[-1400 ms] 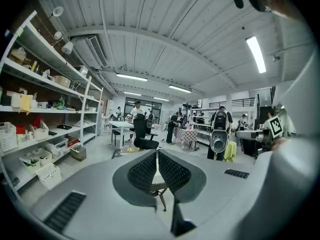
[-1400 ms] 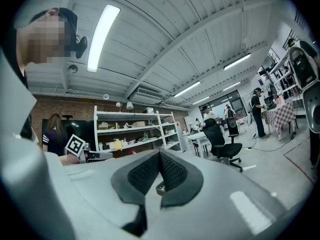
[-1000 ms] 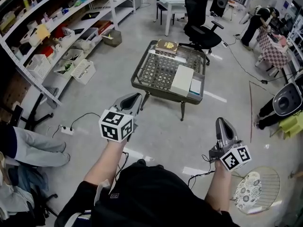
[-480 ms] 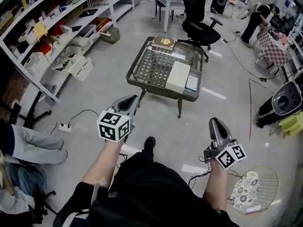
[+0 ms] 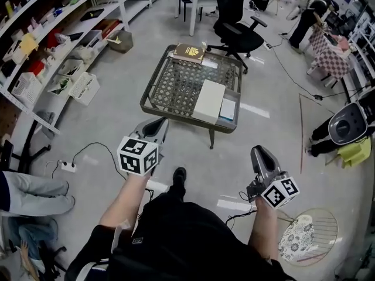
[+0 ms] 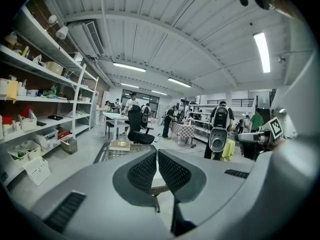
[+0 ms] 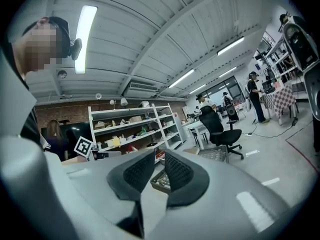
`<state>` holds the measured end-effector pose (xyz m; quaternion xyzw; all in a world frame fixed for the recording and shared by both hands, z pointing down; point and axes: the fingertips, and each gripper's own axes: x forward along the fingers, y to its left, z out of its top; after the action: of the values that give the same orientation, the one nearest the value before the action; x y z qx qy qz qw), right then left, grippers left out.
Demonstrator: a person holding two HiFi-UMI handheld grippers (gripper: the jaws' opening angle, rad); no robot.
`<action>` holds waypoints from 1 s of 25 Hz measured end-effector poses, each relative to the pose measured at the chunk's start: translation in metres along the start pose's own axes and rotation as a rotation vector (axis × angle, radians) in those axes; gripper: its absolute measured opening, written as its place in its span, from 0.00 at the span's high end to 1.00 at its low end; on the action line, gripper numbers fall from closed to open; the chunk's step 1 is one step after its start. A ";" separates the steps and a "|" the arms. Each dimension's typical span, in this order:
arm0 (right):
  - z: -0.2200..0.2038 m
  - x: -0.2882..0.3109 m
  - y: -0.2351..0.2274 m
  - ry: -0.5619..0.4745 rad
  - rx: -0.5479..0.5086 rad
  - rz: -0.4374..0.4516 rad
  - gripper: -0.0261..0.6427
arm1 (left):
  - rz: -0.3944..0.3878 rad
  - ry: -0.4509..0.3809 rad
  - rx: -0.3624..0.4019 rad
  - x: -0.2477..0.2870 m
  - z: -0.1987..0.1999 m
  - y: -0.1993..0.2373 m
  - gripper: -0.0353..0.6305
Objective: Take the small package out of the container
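Observation:
A low wire-mesh basket table (image 5: 176,116) stands on the floor ahead. In it lie a large white box (image 5: 209,100), a small pale-blue package (image 5: 227,109) at the box's right side, and a brown book (image 5: 188,52) at the far end. My left gripper (image 5: 158,123) is held in the air short of the table's near left corner, shut with nothing in it (image 6: 156,155). My right gripper (image 5: 256,152) hangs farther right and lower. Its jaws are opening, with a narrow gap and nothing between them (image 7: 160,158). Both are well apart from the package.
Shelving (image 5: 35,57) with bins lines the left side. A black office chair (image 5: 234,31) stands behind the table. A power strip (image 5: 67,167) and cable lie on the floor at left. A round wire rack (image 5: 309,237) sits at lower right, and a person's legs (image 5: 29,187) at lower left.
The person has stepped forward, a foot now showing below. The table and both grippers sit lower and more to the left in the head view.

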<state>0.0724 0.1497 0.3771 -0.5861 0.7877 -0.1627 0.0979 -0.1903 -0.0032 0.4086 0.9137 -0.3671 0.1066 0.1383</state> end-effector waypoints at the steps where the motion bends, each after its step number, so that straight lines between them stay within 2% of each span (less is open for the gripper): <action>1: 0.000 0.010 -0.007 0.009 0.003 -0.005 0.85 | -0.004 0.005 -0.001 0.011 0.001 0.006 0.92; 14: 0.023 0.130 -0.059 0.073 -0.005 -0.023 0.82 | -0.070 0.024 -0.014 0.136 0.038 0.065 0.92; 19: 0.037 0.147 -0.077 0.059 -0.013 -0.048 0.82 | -0.111 0.034 -0.003 0.170 0.051 0.066 0.92; 25: 0.039 0.157 -0.100 0.074 0.029 -0.067 0.82 | -0.146 0.068 0.001 0.199 0.056 0.054 0.92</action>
<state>0.1293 -0.0320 0.3835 -0.6044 0.7681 -0.1987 0.0716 -0.0820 -0.1871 0.4244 0.9339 -0.2944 0.1275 0.1577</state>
